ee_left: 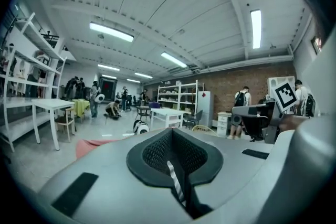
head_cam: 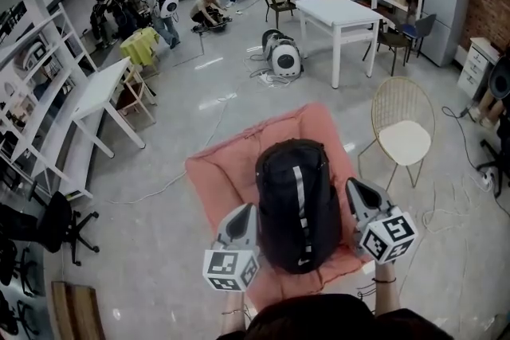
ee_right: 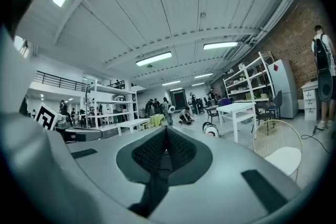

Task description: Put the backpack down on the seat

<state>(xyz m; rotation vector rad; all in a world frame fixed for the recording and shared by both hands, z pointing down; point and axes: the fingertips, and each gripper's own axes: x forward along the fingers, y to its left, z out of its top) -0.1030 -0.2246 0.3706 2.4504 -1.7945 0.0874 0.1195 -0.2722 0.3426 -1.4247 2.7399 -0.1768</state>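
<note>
Holding the black nylon backpack (head_cam: 297,203) right over the salmon-pink padded cushion seat (head_cam: 219,171) on the floor. Got the grey left gripper (head_cam: 247,212) pinched fully shut on a black-and-white striped strap (ee_left: 175,182), and the grey right gripper (head_cam: 353,187) closed down the same way on a dark strap (ee_right: 156,186). Can't tell from above whether touching the cushion yet. Best to lower both sides evenly, keep it centred, and only let go once settled. Otherwise probably flops sideways.

Head view is looking steeply down on the backpack (head_cam: 299,207); gripper views are facing level across the room (sharing the white table (ee_left: 167,112)).
</note>
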